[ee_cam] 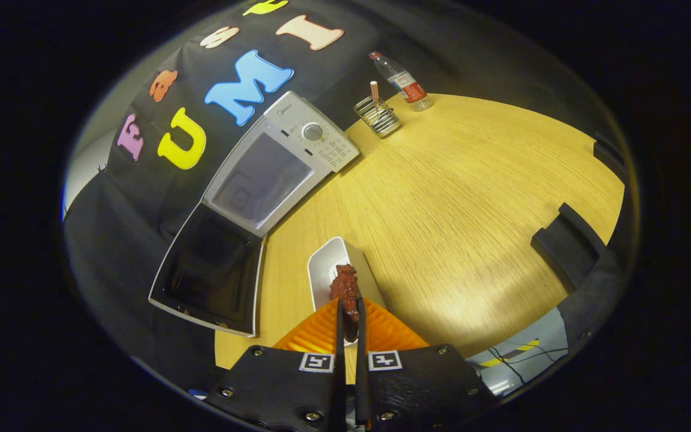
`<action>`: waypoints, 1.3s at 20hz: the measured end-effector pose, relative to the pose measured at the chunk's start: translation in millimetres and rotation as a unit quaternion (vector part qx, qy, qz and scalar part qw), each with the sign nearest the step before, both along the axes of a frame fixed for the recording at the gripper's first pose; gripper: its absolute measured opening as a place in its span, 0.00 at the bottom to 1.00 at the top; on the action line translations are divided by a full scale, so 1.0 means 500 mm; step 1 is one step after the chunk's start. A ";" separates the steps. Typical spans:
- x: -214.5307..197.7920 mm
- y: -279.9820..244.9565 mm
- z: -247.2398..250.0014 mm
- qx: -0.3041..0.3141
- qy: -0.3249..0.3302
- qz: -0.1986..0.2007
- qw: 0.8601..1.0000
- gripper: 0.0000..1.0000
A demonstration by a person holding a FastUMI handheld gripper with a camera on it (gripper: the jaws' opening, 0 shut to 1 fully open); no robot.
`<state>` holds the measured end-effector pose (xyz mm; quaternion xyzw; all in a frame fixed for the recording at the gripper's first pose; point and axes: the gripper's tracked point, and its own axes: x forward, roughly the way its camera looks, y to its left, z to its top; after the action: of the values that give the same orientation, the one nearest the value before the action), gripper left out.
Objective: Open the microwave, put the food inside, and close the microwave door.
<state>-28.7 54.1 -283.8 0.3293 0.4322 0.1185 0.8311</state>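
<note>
My gripper (349,315) is shut on a reddish-brown piece of food (344,287), which sticks out from between the fingertips. Just under and beyond the food stands a white rectangular dish (324,267) on the wooden table (453,198). Beyond the dish and to the left is the white microwave (315,135), its dial panel on the far end. Its door (210,270), a dark pane in a white frame, is swung wide open toward me. The pale grey cavity (261,180) is exposed and looks bare.
A wire holder (378,115) with a stick in it and a plastic water bottle (404,81) stand at the table's far side, beyond the microwave. Black blocks (564,243) sit at the table's right edge. Cables lie on the floor (516,360) below that edge.
</note>
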 end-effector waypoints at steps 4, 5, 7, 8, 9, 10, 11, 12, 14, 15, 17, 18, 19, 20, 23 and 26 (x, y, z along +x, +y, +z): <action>0.001 0.006 0.012 -0.006 -0.005 0.010 1.000 0.06; 0.003 0.009 0.016 -0.008 -0.007 0.009 1.000 0.06; 0.001 0.011 0.030 -0.008 -0.012 0.009 1.000 0.06; 0.004 0.014 0.037 -0.006 -0.017 0.005 1.000 0.06; 0.006 0.015 0.046 -0.003 -0.021 0.003 1.000 0.06; 0.009 0.016 0.059 0.005 -0.026 -0.002 1.000 0.07; 0.011 0.017 0.069 0.012 -0.026 -0.007 1.000 0.06; 0.013 0.021 0.082 0.021 -0.028 -0.009 0.999 0.06; 0.017 0.034 0.120 0.040 -0.042 -0.011 0.998 0.06; 0.022 0.043 0.138 0.045 -0.049 -0.010 0.998 0.06; 0.031 0.067 0.171 0.055 -0.062 -0.004 0.997 0.06; 0.036 0.080 0.186 0.060 -0.069 0.000 0.996 0.06; 0.049 0.098 0.203 0.063 -0.078 0.006 0.995 0.06; 0.058 0.113 0.213 0.065 -0.084 0.010 0.994 0.06; 0.094 0.171 0.246 0.078 -0.099 0.022 0.992 0.06; 0.141 0.230 0.268 0.095 -0.105 0.034 0.989 0.06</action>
<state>41.7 169.2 -149.6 0.3776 0.3398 0.2211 0.8325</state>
